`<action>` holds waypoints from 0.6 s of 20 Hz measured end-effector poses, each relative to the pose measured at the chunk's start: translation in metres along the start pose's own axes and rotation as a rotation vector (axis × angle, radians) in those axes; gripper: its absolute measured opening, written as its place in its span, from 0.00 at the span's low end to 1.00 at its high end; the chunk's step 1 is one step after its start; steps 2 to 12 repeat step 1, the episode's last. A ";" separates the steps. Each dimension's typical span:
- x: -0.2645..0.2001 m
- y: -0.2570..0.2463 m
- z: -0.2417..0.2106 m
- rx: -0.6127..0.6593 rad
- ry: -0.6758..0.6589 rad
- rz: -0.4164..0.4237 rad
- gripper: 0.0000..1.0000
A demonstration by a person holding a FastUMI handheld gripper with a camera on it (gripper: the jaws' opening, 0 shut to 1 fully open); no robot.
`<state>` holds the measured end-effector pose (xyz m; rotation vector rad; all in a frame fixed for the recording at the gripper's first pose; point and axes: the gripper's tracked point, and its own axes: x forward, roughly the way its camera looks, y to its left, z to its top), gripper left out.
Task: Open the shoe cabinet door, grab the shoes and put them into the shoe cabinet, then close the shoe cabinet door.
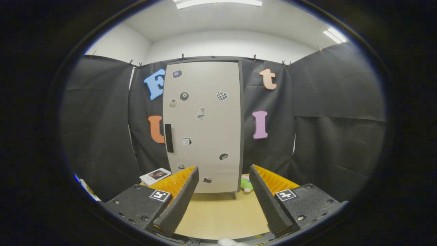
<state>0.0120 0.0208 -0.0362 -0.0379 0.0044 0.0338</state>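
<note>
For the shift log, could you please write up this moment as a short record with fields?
cabinet: shoe cabinet upright on the wooden table, against the booth's black cloth
door: shut, several small stickers on it
handle: dark vertical handle at the door's left edge
tongs: tongs open, holding nothing, cabinet beyond the fingers
shoe: green shoe by the cabinet's lower right corner, mostly hidden
other: booklet on the table left of the cabinet
task stage: door not yet opened
</note>
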 end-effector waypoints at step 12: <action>0.000 0.001 0.000 0.000 0.000 -0.001 0.97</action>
